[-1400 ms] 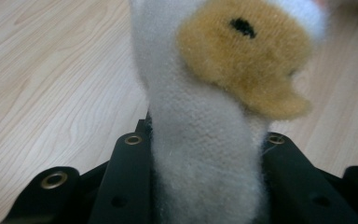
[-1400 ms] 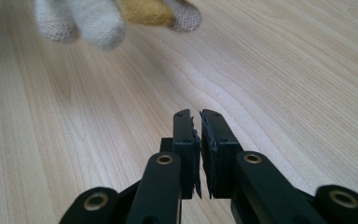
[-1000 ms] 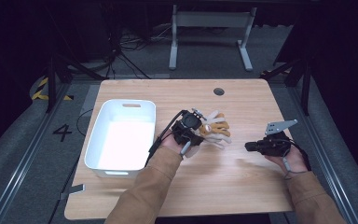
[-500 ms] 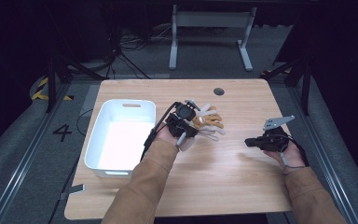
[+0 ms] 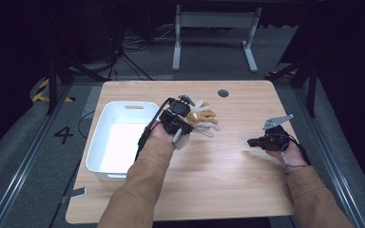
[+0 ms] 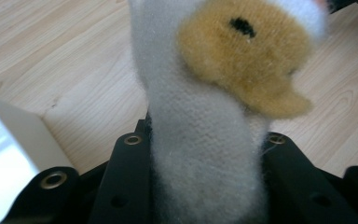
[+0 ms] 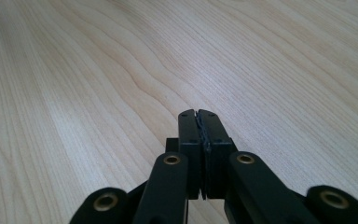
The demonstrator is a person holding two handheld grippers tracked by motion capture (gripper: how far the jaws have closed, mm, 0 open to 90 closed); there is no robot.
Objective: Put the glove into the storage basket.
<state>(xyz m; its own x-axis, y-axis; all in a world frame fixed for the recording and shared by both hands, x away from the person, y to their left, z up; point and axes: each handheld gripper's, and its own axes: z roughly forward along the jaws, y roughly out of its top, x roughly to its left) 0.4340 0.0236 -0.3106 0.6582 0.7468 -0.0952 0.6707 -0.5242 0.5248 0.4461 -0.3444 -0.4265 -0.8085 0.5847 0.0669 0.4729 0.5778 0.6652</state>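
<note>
Left hand-held gripper (image 5: 190, 116) grips fluffy white-and-tan sock (image 6: 223, 88) above counter (image 5: 228, 190), just beside white bin (image 5: 95, 164). Right hand-held gripper (image 7: 199, 122) just squeezed shut, nothing inside, near right edge. Middle wood bare.

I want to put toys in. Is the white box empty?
Empty, as far as it shows: the white box has a bare bottom in the high view.
</note>
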